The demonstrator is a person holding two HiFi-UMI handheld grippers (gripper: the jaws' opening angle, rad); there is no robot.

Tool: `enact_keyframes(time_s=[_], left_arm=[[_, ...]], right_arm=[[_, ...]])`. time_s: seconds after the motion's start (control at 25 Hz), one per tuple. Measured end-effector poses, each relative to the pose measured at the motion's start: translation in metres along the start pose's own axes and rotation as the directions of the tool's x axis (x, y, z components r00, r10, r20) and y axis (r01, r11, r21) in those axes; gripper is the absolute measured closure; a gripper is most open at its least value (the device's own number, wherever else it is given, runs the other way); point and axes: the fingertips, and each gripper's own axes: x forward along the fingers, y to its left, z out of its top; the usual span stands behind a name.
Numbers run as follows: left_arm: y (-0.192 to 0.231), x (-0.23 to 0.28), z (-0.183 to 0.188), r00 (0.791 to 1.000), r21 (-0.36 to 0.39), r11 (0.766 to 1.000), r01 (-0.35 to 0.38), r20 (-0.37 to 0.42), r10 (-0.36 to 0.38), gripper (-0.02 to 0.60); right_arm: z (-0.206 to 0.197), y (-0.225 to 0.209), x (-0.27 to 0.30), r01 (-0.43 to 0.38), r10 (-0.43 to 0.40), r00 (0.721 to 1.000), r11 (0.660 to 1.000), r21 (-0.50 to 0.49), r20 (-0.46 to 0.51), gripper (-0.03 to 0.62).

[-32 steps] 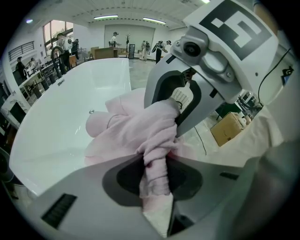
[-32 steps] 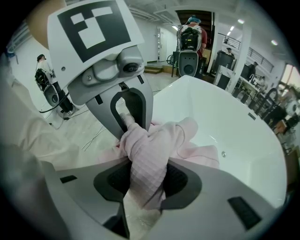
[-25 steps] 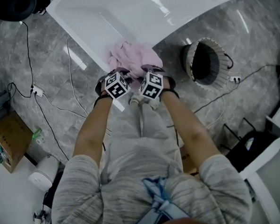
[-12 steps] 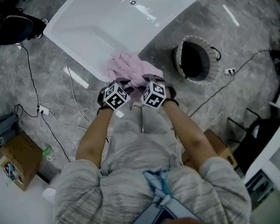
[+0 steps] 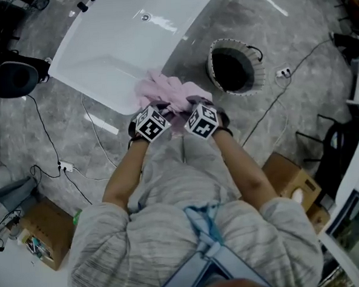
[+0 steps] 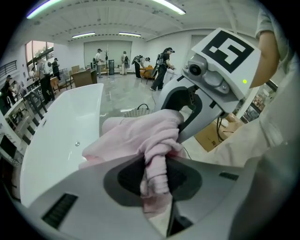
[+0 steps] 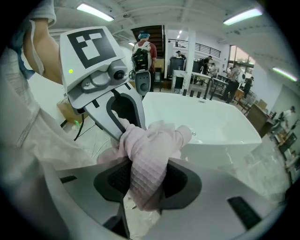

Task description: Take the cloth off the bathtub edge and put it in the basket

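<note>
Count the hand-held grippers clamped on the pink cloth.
2. The left hand-held gripper grips the cloth on its left, the right hand-held gripper on its right, side by side by the bathtub corner.

Cardboard box (image 5: pixel 44 234) at left; second box (image 5: pixel 289 174) at right; cable (image 5: pixel 43 127) across marble floor (image 5: pixel 311 71).

no legible words, brands or numbers. square black-white code markers on left gripper (image 5: pixel 160 108), right gripper (image 5: pixel 193 104): patterns, no letters. print on cardboard box (image 5: pixel 46 231) too small.
</note>
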Motion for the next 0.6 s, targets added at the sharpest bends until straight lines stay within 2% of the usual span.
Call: enact_keyframes(time_s=[0.32, 0.6], left_arm=[[-0.037, 0.006, 0.059, 0.994, 0.143, 0.983, 0.111, -0.021, -0.109, 0.482], [-0.081, 0.014, 0.109, 0.981, 0.288, 0.938, 0.192, -0.030, -0.191, 0.482]], right_arm=[[-0.037, -0.017, -0.058, 0.097, -0.100, 0.995, 0.983, 0.154, 0.011, 0.427], [-0.077, -0.024, -0.111, 0.189, -0.202, 0.979, 0.939, 0.288, 0.014, 0.428]])
